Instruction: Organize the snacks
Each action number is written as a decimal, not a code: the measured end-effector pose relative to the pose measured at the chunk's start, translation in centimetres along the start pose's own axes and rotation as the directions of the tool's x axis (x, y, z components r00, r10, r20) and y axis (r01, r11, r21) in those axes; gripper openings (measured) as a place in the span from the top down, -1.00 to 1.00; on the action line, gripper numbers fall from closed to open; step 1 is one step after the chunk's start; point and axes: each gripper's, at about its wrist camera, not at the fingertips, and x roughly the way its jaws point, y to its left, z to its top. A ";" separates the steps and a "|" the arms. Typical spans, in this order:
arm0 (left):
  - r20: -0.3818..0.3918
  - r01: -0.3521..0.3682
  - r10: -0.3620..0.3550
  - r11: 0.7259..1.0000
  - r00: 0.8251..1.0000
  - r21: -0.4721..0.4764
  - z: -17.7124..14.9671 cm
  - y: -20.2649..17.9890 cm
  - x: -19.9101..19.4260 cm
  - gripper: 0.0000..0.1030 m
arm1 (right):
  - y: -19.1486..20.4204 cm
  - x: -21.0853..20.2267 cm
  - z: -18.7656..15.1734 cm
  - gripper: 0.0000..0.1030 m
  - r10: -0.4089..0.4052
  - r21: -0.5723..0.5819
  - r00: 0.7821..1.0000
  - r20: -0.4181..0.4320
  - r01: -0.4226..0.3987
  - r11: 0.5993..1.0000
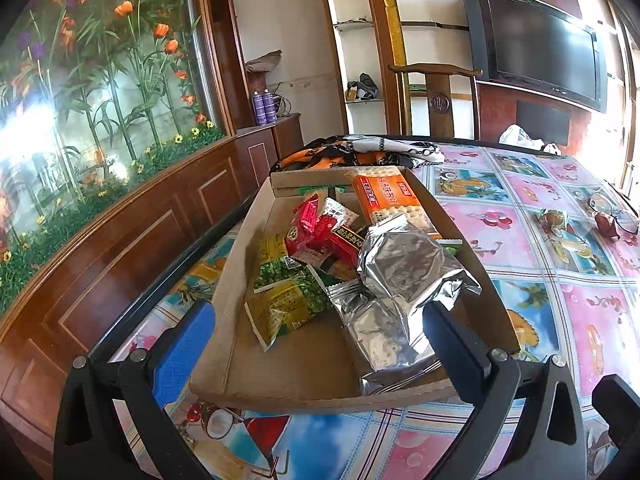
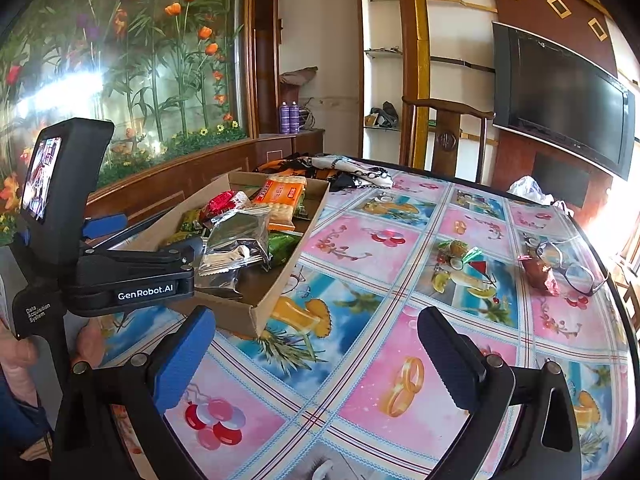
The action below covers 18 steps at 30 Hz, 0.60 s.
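A shallow cardboard box (image 1: pixel 280 396) (image 2: pixel 260 312) sits on the table's left side. It holds silver foil packets (image 1: pixel 404 268) (image 2: pixel 240 236), an orange cracker pack (image 1: pixel 384 196) (image 2: pixel 282 196), red sachets (image 1: pixel 320 224) and green-yellow packets (image 1: pixel 288 304). My left gripper (image 1: pixel 320 320) is open over the box's near end, with one finger outside the box's left wall and the other (image 1: pixel 452 336) next to the foil packets; it also shows in the right wrist view (image 2: pixel 132 268). My right gripper (image 2: pixel 316 344) is open and empty above the tablecloth. Two wrapped candies (image 2: pixel 456 252) (image 2: pixel 538 272) lie on the table to the right.
Glasses (image 2: pixel 572 268) lie beside the dark red candy near the table's right edge. A patterned cloth (image 2: pixel 352 172) lies behind the box. A white bag (image 2: pixel 528 190) and a wooden chair (image 2: pixel 448 136) are at the far side. A wood-panelled wall runs along the left.
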 end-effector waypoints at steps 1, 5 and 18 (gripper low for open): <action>-0.001 0.000 0.000 1.000 1.000 -0.001 0.0 0.0 0.0 -1.00 | 0.1 0.0 0.0 -0.99 0.001 0.002 1.000 -0.002 -0.001 1.000; -0.008 0.001 -0.001 1.000 1.000 -0.002 -0.1 0.0 0.2 -1.00 | 0.1 0.0 -0.1 -0.99 0.006 0.004 1.000 0.003 -0.006 1.000; -0.010 0.008 -0.008 1.000 1.000 -0.001 -0.1 -0.2 0.3 -1.00 | 0.0 -0.2 0.0 -0.99 0.008 0.005 1.000 0.006 -0.008 1.000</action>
